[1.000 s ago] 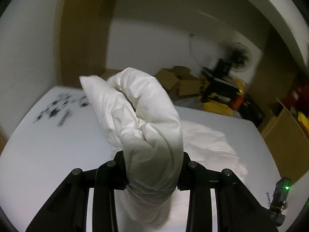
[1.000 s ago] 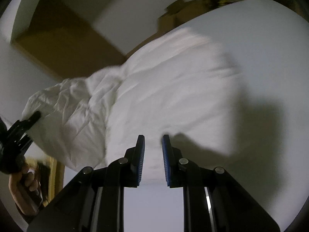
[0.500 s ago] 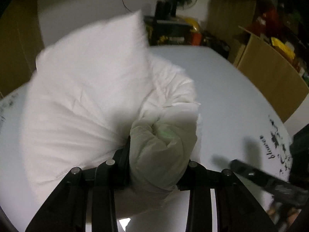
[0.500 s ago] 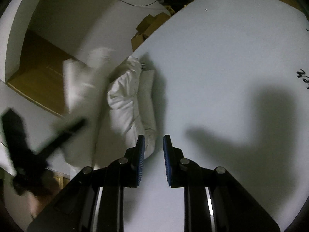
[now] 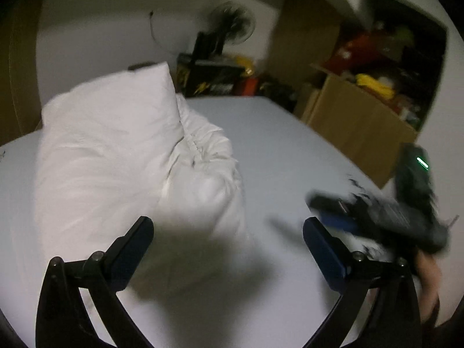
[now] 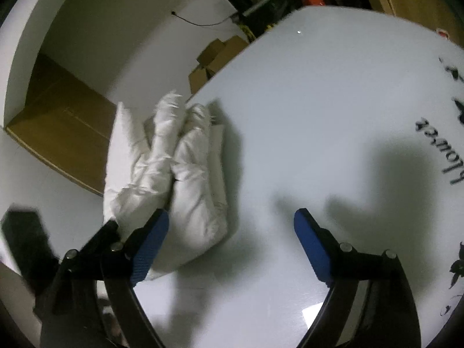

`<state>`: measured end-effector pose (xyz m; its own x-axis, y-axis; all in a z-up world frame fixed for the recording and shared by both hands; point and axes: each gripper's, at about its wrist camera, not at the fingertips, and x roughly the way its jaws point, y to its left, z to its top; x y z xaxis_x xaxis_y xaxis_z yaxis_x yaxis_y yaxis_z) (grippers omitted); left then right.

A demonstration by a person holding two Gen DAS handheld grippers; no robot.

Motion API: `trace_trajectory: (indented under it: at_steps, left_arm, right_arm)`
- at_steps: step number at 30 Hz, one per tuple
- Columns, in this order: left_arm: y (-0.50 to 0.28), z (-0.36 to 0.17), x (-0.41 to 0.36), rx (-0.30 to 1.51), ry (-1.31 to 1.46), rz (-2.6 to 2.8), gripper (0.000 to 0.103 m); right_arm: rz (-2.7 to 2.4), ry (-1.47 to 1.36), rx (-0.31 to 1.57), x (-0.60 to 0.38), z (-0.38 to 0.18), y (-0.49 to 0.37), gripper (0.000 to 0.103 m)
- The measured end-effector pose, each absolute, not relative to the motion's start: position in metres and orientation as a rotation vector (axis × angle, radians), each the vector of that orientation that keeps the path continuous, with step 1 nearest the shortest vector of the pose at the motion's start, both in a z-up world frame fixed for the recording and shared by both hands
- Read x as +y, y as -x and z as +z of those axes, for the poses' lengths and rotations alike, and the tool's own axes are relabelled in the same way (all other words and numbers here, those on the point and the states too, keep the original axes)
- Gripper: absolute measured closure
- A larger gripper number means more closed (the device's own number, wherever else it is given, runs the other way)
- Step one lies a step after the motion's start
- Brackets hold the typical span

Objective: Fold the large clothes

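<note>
A white padded garment (image 5: pixel 121 156) lies bundled in thick folds on the white table (image 5: pixel 275 150). In the right wrist view it (image 6: pixel 174 174) lies near the table's left edge. My left gripper (image 5: pixel 227 232) is open and empty, just in front of the bundle. My right gripper (image 6: pixel 232 232) is open and empty; its left finger (image 6: pixel 150 240) is by the bundle's near end. The right gripper also shows blurred in the left wrist view (image 5: pixel 377 211).
The table (image 6: pixel 319 116) carries black print (image 6: pixel 443 150) at its right side. Cardboard boxes (image 6: pixel 217 58) stand beyond its far edge. A fan (image 5: pixel 232 23), a wooden cabinet (image 5: pixel 362 121) and clutter stand behind the table.
My left gripper has let go of the garment and opened wide. The garment now lies on the table. My right gripper has opened wide as well.
</note>
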<state>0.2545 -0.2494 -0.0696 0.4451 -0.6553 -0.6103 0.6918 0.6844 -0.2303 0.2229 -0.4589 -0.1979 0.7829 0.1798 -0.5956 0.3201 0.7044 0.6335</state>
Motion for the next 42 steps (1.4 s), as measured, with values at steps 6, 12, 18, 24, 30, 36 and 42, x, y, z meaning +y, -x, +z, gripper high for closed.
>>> trace_trajectory:
  at_steps: [6, 12, 18, 24, 30, 36, 42]
  left_arm:
    - [-0.234, -0.055, -0.163, 0.667, 0.001, -0.741, 0.0]
    - [-0.244, -0.055, -0.083, 0.718, 0.199, -0.644, 0.0]
    - [-0.24, -0.06, -0.05, 0.741, 0.248, -0.631, 0.0]
    - [-0.254, -0.062, -0.037, 0.761, 0.28, -0.615, 0.0]
    - [-0.266, -0.072, -0.03, 0.788, 0.307, -0.56, 0.0]
    - [-0.281, -0.095, -0.02, 0.859, 0.324, -0.485, 0.0]
    - [-0.302, -0.096, -0.009, 0.902, 0.303, -0.4, 0.0]
  right_arm:
    - [0.087, -0.65, 0.653, -0.416, -0.132, -0.258, 0.014]
    - [0.162, -0.449, 0.856, -0.352, -0.12, -0.37, 0.009]
    - [0.196, -0.375, 1.061, -0.344, -0.172, -0.38, 0.04]
    - [0.28, -0.58, 0.96, -0.387, -0.161, -0.339, 0.09]
    - [0.21, -0.611, 0.985, -0.39, -0.196, -0.317, 0.092]
    - [0.191, -0.603, 0.966, -0.383, -0.207, -0.314, 0.092]
    - [0.084, -0.481, 0.912, -0.365, -0.16, -0.318, 0.051]
